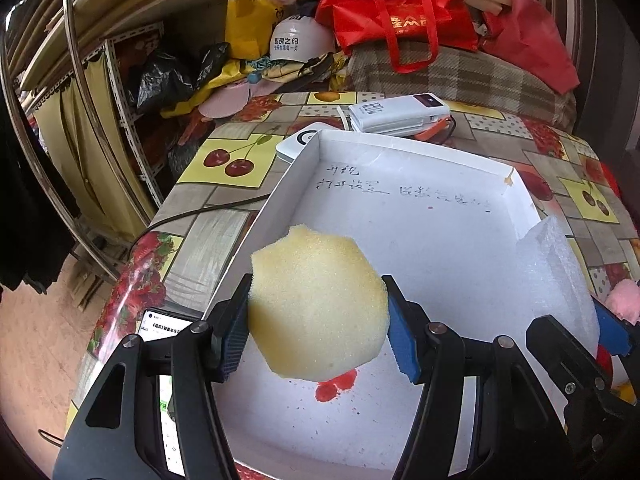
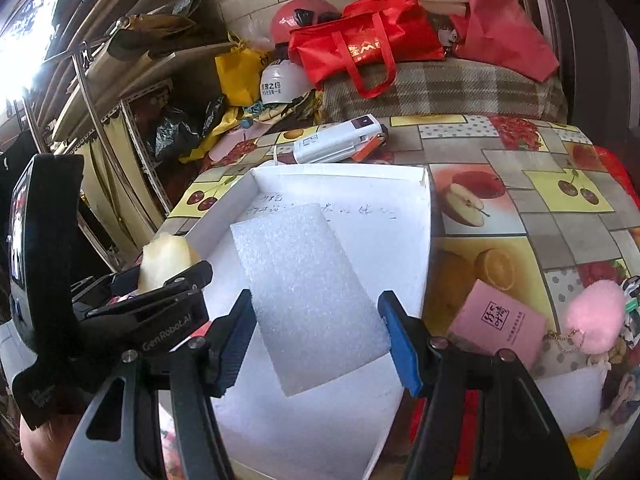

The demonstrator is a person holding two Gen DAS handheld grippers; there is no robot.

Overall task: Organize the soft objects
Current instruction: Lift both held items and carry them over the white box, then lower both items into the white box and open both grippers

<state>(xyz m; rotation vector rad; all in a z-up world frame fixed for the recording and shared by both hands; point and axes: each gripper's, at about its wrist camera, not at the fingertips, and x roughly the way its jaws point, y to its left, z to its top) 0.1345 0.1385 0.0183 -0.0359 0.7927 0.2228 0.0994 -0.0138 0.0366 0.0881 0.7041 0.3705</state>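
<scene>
Nearest the left wrist camera, the left gripper (image 1: pixel 318 330) is clenched on a pale yellow, rounded sponge (image 1: pixel 318 306) — its blue-padded fingers (image 1: pixel 402 340) press both sides of the sponge, which hangs above the near left part of a shallow white cardboard box lid (image 1: pixel 420 216). Handwriting in dark ink runs across the lid's floor, and a red stain shows just below the sponge.

From the right wrist view, the right gripper (image 2: pixel 316 338) grasps a white rectangular block of packing foam (image 2: pixel 308 296) between its blue pads, tilted and held over the same lid (image 2: pixel 416 240). The left gripper (image 2: pixel 168 292) sits just beside it on the left with the yellow sponge (image 2: pixel 166 260) showing above its fingers; the two grippers are near each other, not touching.

The lid rests on a table (image 2: pixel 560 232) covered with a fruit-patterned cloth. Behind the lid lies a white power bank (image 1: pixel 396 114). To the right of the lid, on the table, lie a small pink card (image 2: pixel 500 322) and a fluffy pink pompom (image 2: pixel 596 316) on a small chain — both well apart from the foam. A lit phone (image 1: pixel 166 328) lies at the lid's near left edge. Beyond the table are a red tote bag (image 1: pixel 396 12) on a plaid cushion and a white helmet (image 1: pixel 296 38).
</scene>
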